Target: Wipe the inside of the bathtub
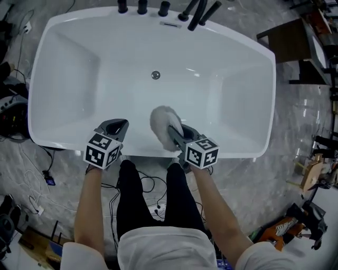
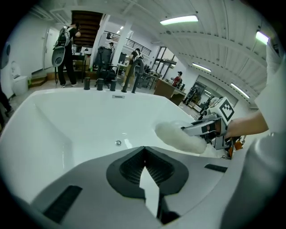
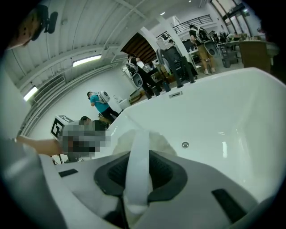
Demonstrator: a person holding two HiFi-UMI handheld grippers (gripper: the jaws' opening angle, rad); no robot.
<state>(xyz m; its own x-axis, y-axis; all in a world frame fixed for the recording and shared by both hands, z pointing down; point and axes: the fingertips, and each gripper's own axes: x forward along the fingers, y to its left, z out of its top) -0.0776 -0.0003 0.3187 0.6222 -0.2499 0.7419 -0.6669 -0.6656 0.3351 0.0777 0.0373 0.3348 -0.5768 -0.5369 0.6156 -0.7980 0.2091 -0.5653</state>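
The white bathtub (image 1: 58,79) lies directly ahead of both my hand-held grippers, with its near rim just under them. A white fluffy wiping pad (image 1: 162,121) sits at the near inner wall of the tub, at the tip of my right hand-held gripper (image 1: 176,136). The right gripper view shows the jaws clamped on the pad's white strap (image 3: 137,161), which runs up between them, and the fluffy body (image 3: 154,139) bulges just beyond the tips. My left hand-held gripper (image 1: 117,127) is over the near rim, to the left of the right one and apart from the pad. Its jaws meet at the tips with nothing between them. I cannot tell whether it touches the rim. The drain (image 1: 155,75) lies on the tub floor beyond the pad. Black tap fittings (image 1: 163,8) stand on the far rim. Cables (image 1: 37,200) lie on the grey marbled floor (image 1: 296,105), left of the left hand-held gripper.
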